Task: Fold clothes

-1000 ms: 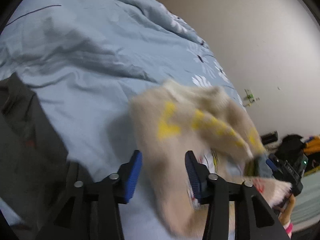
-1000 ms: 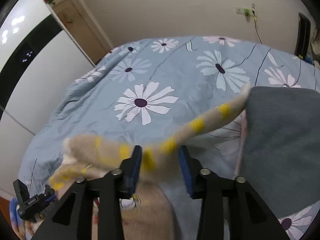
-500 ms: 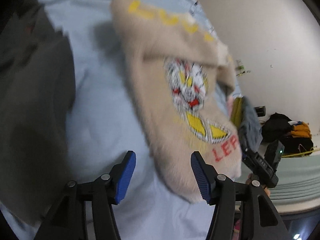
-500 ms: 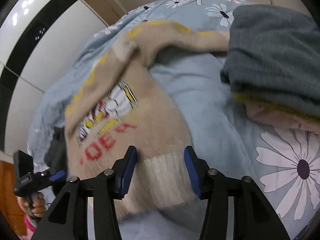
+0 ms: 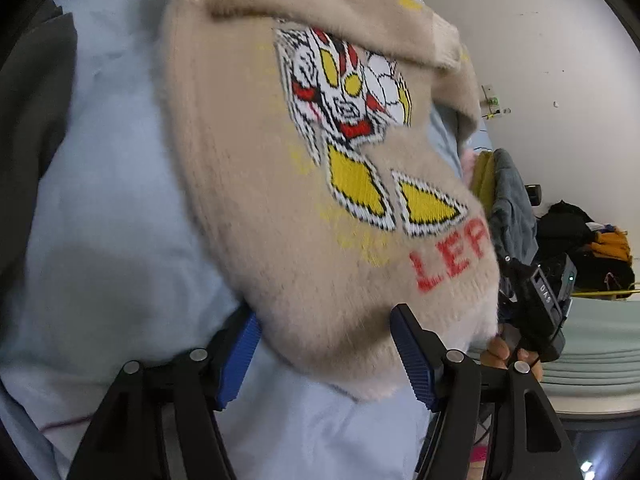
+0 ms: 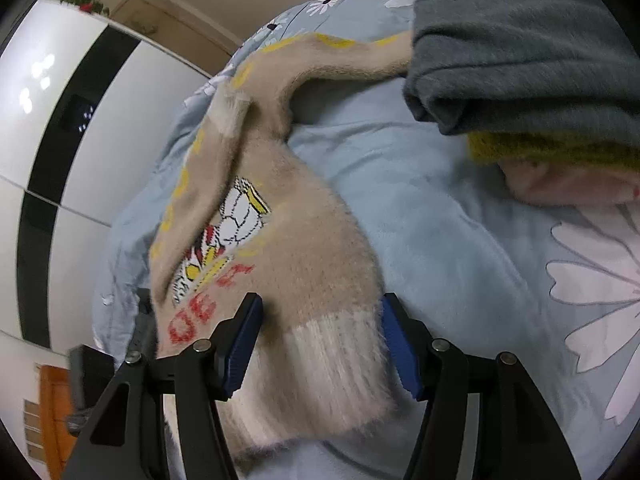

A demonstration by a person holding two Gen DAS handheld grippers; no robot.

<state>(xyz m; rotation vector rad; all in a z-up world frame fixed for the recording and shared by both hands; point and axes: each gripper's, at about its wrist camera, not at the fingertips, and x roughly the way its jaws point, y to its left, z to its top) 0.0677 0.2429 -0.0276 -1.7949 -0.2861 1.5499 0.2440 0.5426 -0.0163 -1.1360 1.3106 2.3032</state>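
A fuzzy beige sweater (image 5: 260, 184) with a cartoon print and red letters lies spread on the light blue bed sheet (image 5: 100, 208). One sleeve is folded across its chest. My left gripper (image 5: 326, 356) is open, and the sweater's bottom edge lies between its blue pads (image 5: 240, 350). In the right wrist view the sweater (image 6: 304, 240) stretches away from me. My right gripper (image 6: 320, 350) is open too, astride the pale ribbed hem (image 6: 324, 368). The other sleeve runs back toward the clothes pile.
A stack of folded clothes (image 6: 520, 40), grey over yellow over pink, sits on the flowered duvet (image 6: 460, 240) at the right. A dark garment (image 5: 28, 112) lies to the left of the sweater. A white and black wardrobe (image 6: 60, 120) stands beyond the bed. A hand holds the right gripper (image 5: 540, 300).
The sweater was in the air a second ago and now lies on the bed. Both grippers have come down close to its bottom edge, their fingers staying apart.
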